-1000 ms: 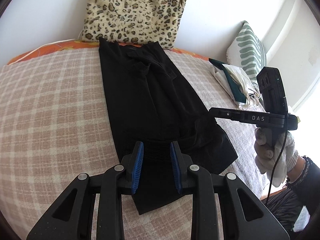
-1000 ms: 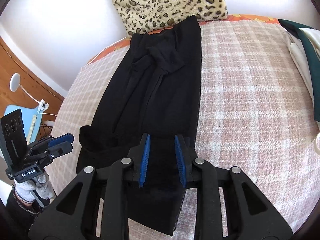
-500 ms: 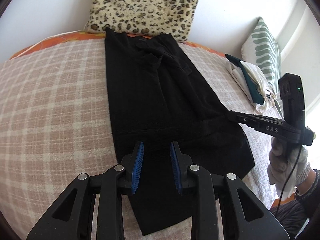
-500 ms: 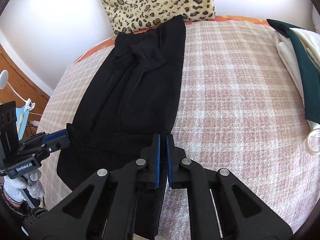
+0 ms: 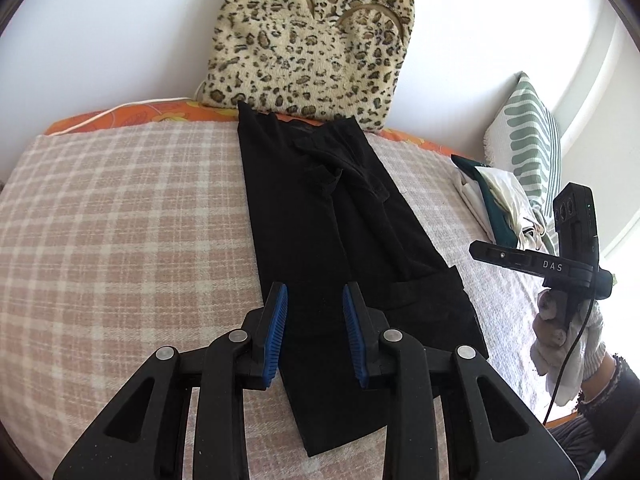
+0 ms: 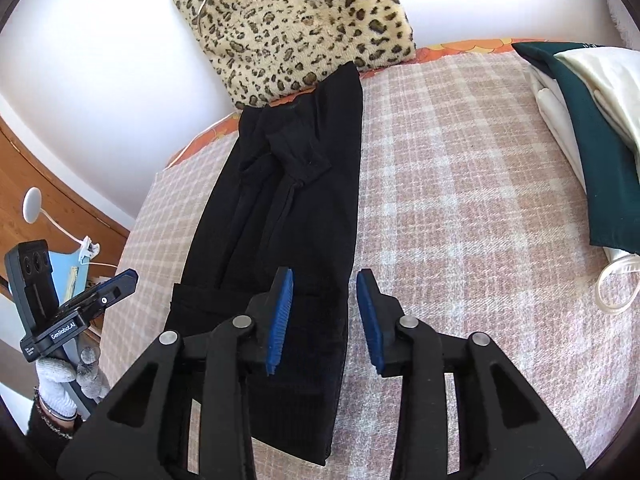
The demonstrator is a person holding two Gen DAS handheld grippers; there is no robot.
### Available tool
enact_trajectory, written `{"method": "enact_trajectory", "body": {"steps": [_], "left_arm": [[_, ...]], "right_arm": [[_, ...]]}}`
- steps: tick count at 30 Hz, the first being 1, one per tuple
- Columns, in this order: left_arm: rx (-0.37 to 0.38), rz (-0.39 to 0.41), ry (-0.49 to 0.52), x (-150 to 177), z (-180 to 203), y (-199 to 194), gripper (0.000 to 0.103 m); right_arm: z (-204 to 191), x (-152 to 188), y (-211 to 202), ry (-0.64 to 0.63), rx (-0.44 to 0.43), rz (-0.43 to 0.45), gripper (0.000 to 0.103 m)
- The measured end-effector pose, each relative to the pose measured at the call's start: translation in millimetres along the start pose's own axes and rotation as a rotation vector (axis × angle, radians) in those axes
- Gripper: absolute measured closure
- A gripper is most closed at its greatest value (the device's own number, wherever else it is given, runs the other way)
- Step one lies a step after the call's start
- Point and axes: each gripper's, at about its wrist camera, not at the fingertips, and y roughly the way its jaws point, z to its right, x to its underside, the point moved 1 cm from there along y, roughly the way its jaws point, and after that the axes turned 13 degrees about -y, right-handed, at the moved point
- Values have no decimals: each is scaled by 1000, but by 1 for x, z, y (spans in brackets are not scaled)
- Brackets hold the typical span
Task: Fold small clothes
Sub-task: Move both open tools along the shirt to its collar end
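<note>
A long black garment (image 5: 320,220) lies flat on the plaid blanket (image 5: 120,220), running from the leopard cushion toward me. My left gripper (image 5: 315,320) hovers over its near end. Its jaws are opening, and the blue pads stand apart with the cloth below them, not pinched. In the right wrist view the same garment (image 6: 288,220) lies left of centre. My right gripper (image 6: 325,312) hangs over its right edge with jaws opening and nothing pressed between the pads. Each gripper also shows from the side in the other's view: the right gripper (image 5: 486,251) and the left gripper (image 6: 124,282).
A leopard-print cushion (image 5: 312,40) leans on the white wall at the far end. A pile of folded green and cream clothes (image 6: 592,140) and a striped pillow (image 5: 528,140) lie to the right. Gloved hands (image 5: 568,336) hold the grippers. Wooden furniture (image 6: 40,184) stands left.
My right gripper shut half a second ago and has opened again. The garment's bunched near end now lies flat. Both grippers have drawn back and risen a little.
</note>
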Motion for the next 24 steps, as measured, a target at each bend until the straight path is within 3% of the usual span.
{"method": "enact_trajectory", "body": {"steps": [4,6,8,13,24], "left_arm": [[3,12,-2,-15,-4,-3,75],[-4,17,-12,-26,-9,-1,68],[-29,30,-10,-37,-14,2,67],[-96,81,40,-61,-18,3,67],[-161,188,151,-95,-6,5,67]], "right_arm": [[8,-11,-4,22,-4,21,67],[11,-18,-4,20,3,25,67],[15,-24,-5,20,6,30,67],[24,-37,-4,28,11,47,67],[37,-59,2,41,17,85,67]]}}
